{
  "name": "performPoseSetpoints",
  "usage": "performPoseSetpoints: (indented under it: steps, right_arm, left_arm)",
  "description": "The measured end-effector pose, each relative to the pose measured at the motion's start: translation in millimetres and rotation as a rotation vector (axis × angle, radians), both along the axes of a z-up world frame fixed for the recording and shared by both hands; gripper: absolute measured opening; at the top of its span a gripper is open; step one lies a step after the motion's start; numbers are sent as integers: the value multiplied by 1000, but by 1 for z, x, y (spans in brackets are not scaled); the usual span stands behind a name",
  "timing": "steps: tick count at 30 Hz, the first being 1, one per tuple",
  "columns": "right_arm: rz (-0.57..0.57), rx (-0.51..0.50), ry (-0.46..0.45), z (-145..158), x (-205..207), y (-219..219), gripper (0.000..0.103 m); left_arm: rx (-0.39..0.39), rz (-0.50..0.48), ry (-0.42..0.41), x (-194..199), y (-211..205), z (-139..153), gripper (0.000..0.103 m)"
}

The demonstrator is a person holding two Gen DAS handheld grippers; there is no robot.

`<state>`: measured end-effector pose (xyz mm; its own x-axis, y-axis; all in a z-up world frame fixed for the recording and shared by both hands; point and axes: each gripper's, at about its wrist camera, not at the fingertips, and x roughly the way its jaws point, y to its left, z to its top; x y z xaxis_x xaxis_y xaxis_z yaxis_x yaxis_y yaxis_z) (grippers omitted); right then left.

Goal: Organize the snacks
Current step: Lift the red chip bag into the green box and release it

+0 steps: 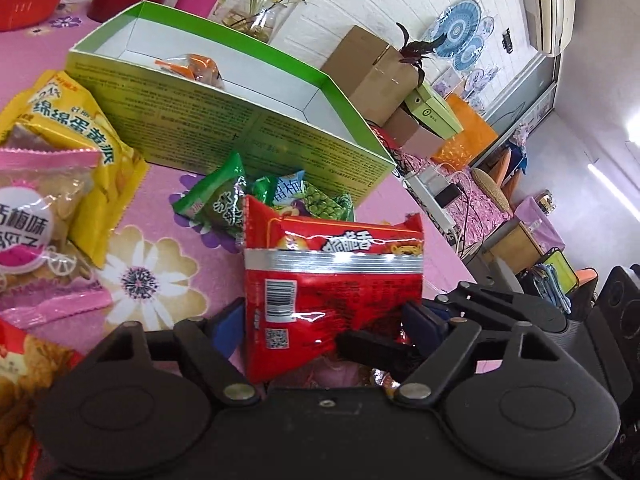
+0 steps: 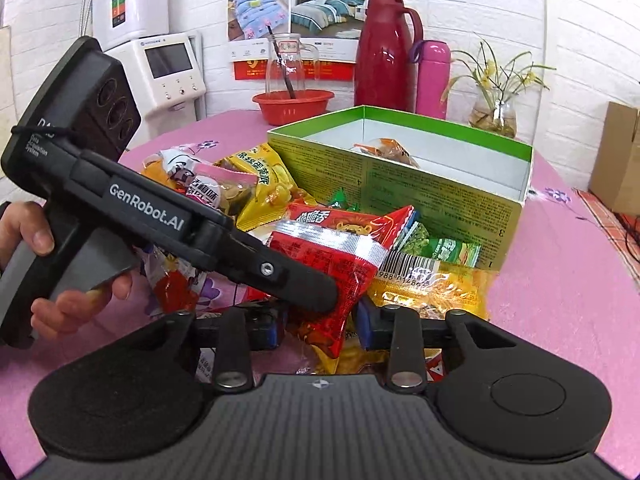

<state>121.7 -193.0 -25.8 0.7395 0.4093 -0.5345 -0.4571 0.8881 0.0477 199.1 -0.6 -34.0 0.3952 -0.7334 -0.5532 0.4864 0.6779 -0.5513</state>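
Observation:
A red snack packet [image 1: 332, 280] stands upright between the pads of my left gripper [image 1: 324, 318], which is shut on its two sides. In the right wrist view a left finger [image 2: 312, 288] lies across that packet [image 2: 324, 256]. My right gripper [image 2: 318, 326] is open, with the packet's lower corner between its pads and a small gap on each side. Behind stands an open green box [image 1: 224, 128] with one orange snack [image 1: 196, 66] inside. Green packets [image 1: 216, 204], a yellow one [image 1: 80, 120] and a pink one [image 1: 36, 208] lie loose on the pink floral cloth.
At the table's back stand a red basket [image 2: 294, 106], a glass bottle [image 2: 284, 64], a red thermos [image 2: 386, 52], a pink flask [image 2: 432, 76] and a glass vase [image 2: 494, 114]. A hand [image 2: 68, 304] holds the left gripper's handle. The table's edge [image 1: 432, 232] runs close on the right.

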Motion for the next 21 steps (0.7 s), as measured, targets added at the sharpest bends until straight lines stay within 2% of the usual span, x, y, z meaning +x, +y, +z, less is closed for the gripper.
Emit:
performPoseSetpoints:
  steps: [6, 11, 15, 21]
  right_arm:
    - [-30, -2, 12, -1, 2, 3, 57]
    - [-12, -7, -35, 12, -11, 1, 57]
    - [-5, 2, -116, 32, -13, -3, 57]
    - [-27, 43, -248, 63, 8, -8, 57]
  left_arm:
    - [28, 51, -36, -8, -4, 1, 103]
    - [4, 73, -71, -24, -1, 15, 100]
    - [-14, 72, -132, -26, 1, 42, 98]
    - [-19, 81, -256, -8, -3, 93, 96]
